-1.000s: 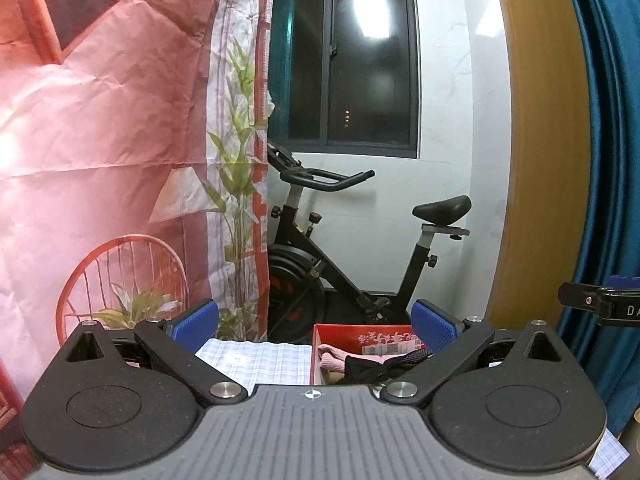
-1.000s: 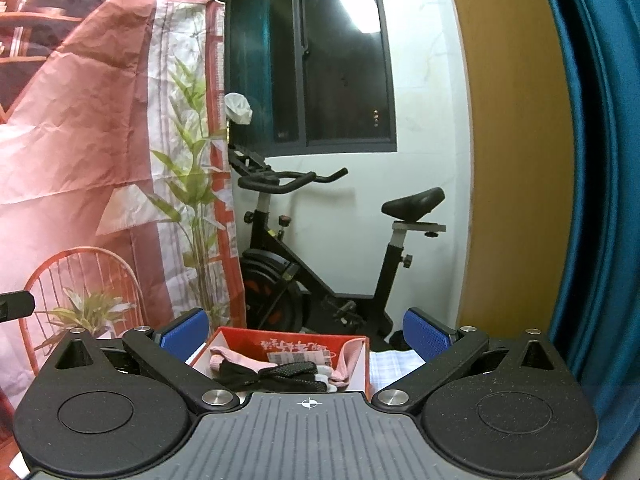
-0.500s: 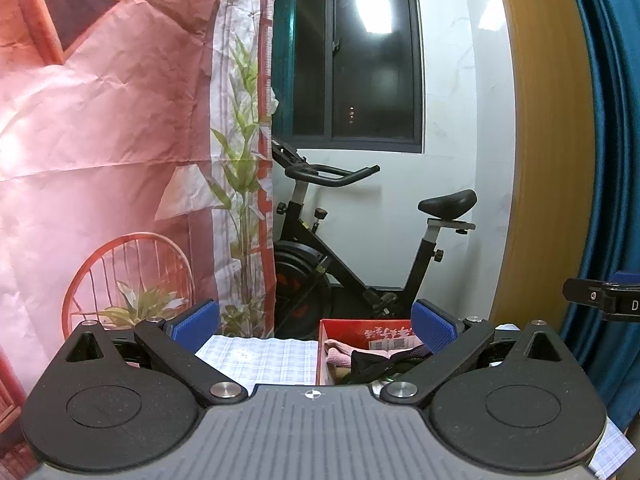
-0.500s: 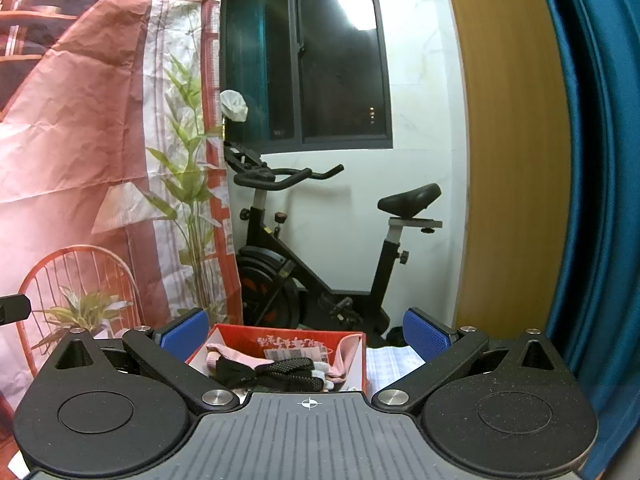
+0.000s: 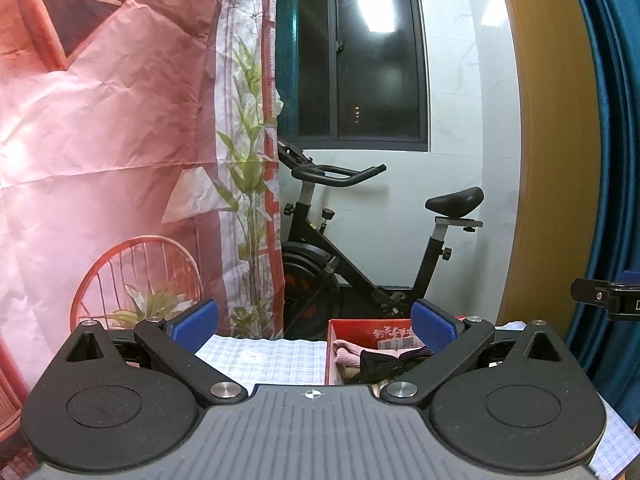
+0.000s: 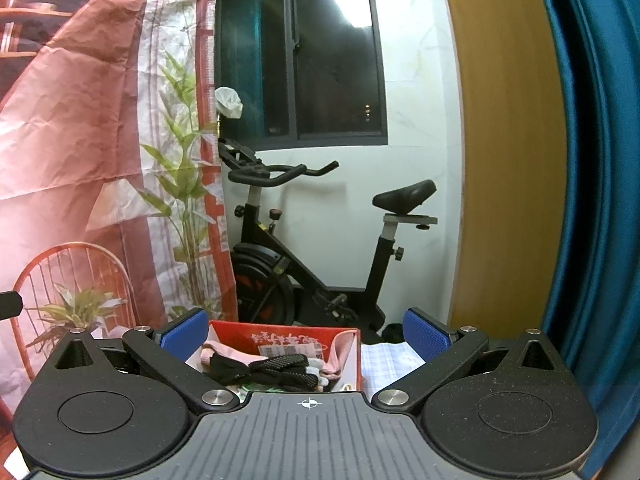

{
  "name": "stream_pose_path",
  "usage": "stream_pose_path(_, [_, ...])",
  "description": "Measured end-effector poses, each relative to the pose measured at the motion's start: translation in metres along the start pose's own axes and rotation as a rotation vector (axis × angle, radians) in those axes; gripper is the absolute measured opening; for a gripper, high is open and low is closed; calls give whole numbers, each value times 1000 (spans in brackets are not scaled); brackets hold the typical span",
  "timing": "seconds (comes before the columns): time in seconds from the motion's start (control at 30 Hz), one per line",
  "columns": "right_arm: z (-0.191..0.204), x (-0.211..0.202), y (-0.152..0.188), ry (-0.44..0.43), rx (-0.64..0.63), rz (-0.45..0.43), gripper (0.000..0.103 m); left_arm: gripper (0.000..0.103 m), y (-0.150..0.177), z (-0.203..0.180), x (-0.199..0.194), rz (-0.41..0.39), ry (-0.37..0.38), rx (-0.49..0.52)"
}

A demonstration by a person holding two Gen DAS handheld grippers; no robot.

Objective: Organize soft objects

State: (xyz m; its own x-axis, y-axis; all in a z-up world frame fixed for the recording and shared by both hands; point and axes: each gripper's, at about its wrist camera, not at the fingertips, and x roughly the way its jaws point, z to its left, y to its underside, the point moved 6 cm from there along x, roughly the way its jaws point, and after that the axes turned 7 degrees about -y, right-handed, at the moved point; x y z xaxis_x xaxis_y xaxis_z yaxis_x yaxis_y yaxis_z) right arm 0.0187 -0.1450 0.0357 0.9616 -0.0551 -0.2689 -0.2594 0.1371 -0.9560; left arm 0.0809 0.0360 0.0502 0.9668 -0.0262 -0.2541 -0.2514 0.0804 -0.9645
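1. Fingers on our left gripper (image 5: pixel 314 326) are spread wide with nothing between the blue pads (image 5: pixel 434 330); our right gripper (image 6: pixel 304 330) is likewise released and empty.
2. We see the red box (image 6: pixel 288 338) dead ahead at 12 o'clock in the right wrist view, framed between the pads, and at about 1 o'clock in the left wrist view (image 5: pixel 370 330).
3. Inside the box lie the soft objects: pink fabric (image 6: pixel 240 356) draped along the back and over the right wall, with black fabric (image 6: pixel 276 370) bundled on top.
4. We note the box sits on a checked cloth (image 5: pixel 272 362) covering the bench.
5. Beyond it stands an exercise bike (image 6: pixel 316 240) at 12 o'clock, a printed backdrop (image 5: pixel 112 140) at 10 o'clock, and a blue curtain (image 6: pixel 592 160) at 3 o'clock.
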Motion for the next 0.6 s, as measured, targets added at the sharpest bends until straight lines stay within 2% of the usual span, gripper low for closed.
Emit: stream_pose_path(0.6, [-2, 2, 3, 11, -10, 4, 103, 103, -1, -3, -3, -7, -24, 15])
